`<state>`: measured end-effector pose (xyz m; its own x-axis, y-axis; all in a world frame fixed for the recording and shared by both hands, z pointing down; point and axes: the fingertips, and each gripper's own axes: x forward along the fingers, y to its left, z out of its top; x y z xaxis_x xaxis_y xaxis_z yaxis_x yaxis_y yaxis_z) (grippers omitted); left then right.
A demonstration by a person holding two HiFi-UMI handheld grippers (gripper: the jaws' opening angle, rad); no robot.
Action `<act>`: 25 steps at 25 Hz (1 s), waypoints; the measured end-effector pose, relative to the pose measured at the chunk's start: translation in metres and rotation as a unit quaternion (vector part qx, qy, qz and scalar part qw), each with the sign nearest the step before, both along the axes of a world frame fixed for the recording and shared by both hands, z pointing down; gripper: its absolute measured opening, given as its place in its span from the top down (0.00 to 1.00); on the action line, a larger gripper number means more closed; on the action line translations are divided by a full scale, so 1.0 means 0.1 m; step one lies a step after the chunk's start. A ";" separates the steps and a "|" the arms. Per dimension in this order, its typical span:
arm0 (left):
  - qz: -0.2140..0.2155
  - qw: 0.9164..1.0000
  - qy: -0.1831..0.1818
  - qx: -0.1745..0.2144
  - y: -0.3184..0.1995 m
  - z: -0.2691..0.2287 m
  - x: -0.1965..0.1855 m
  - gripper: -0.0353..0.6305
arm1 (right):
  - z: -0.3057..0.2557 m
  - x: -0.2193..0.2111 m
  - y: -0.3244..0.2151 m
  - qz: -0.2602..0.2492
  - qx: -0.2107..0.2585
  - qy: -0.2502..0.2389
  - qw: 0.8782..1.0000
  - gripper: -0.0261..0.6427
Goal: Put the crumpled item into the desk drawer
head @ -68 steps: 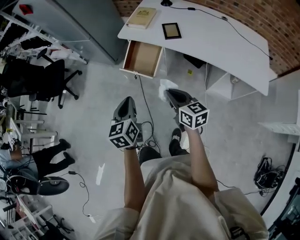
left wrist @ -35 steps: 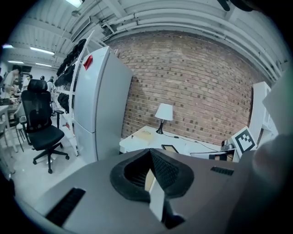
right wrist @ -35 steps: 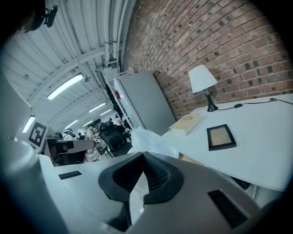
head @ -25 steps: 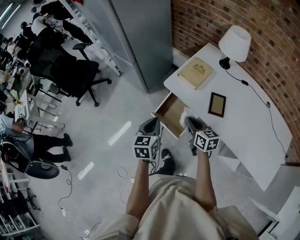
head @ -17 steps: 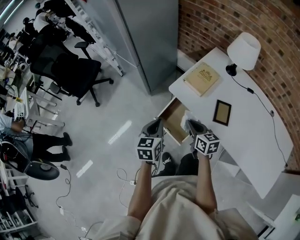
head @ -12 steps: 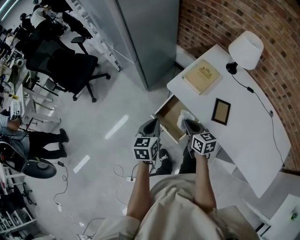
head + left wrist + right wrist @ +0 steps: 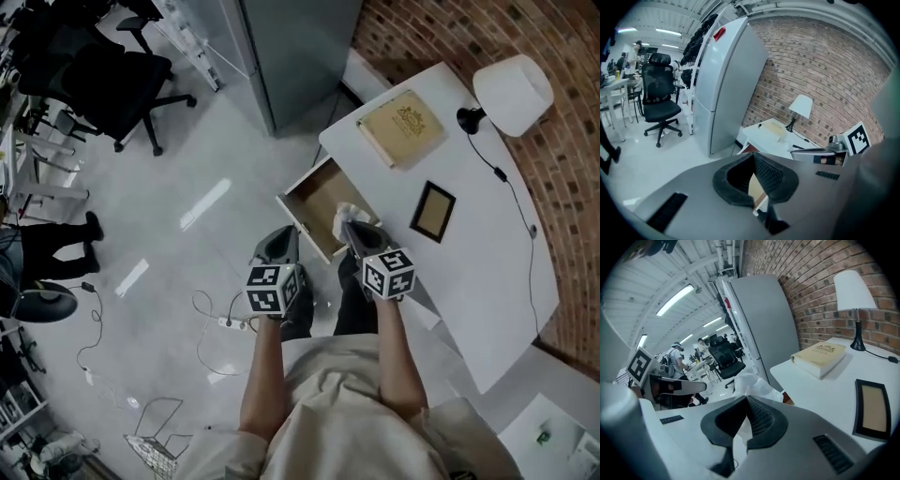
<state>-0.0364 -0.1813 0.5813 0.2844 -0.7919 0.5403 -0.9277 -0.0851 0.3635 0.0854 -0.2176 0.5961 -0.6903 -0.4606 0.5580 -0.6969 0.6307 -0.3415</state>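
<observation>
My right tongs [image 7: 346,226] are clenched on the crumpled white item [image 7: 344,214]: a thin, tissue-like sheet is pinched between the pads, and the rest of it bunches out beyond the tips [image 7: 753,386]. From above, the wad hangs over the open wooden drawer [image 7: 315,193], at the corner nearest the surface's edge; I cannot tell whether it touches the drawer.

My left tongs [image 7: 285,234] are closed with nothing in them, the pad tips meeting [image 7: 753,154]. They sit just outside the drawer's front, beside the right tongs.

The drawer is pulled out from under the white surface [image 7: 469,272]. On that surface lie a tan book [image 7: 402,127] near the far corner and a dark picture frame [image 7: 432,211] flat, closer to me. A white-shaded lamp [image 7: 512,94] stands by the brick wall [image 7: 562,187]. A tall grey cabinet [image 7: 300,47] stands beyond the surface's end, with a black office chair [image 7: 112,84] well apart on the floor.
</observation>
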 end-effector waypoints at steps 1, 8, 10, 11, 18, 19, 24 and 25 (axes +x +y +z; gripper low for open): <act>-0.006 1.000 0.001 -0.005 0.02 0.04 -0.02 0.92 | 0.04 -0.02 0.01 -0.008 -0.001 0.008 1.000 0.92; -0.039 0.999 0.000 -0.026 0.18 0.30 -0.14 0.92 | 0.39 -0.09 0.00 -0.046 -0.018 0.029 0.998 0.92; -0.043 0.998 0.001 -0.037 0.24 0.43 -0.14 0.92 | 0.54 -0.09 -0.02 -0.057 -0.023 0.037 0.997 0.92; -0.045 0.998 0.002 -0.043 0.28 0.50 -0.13 0.92 | 0.62 -0.09 -0.02 -0.063 -0.026 0.042 0.997 0.92; -0.025 0.998 0.022 -0.062 0.30 0.97 0.10 0.92 | 1.15 -0.12 0.05 -0.096 -0.039 0.089 0.991 0.92; -0.023 0.998 0.025 -0.061 0.29 1.02 0.11 0.92 | 1.24 -0.13 0.06 -0.096 -0.043 0.091 0.990 0.92; -0.015 0.997 0.045 -0.067 0.25 1.32 0.17 0.92 | 1.57 -0.15 0.04 -0.096 -0.055 0.105 0.988 0.92; -0.014 0.997 0.044 -0.069 0.25 1.37 0.18 0.92 | 1.63 -0.15 0.04 -0.097 -0.054 0.107 0.988 0.92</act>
<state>-0.0186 -0.1560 0.7187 0.3143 -0.7204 0.6182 -0.8926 -0.0025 0.4508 0.0705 -0.2141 0.7586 -0.6205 -0.2604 0.7397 -0.6297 0.7276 -0.2721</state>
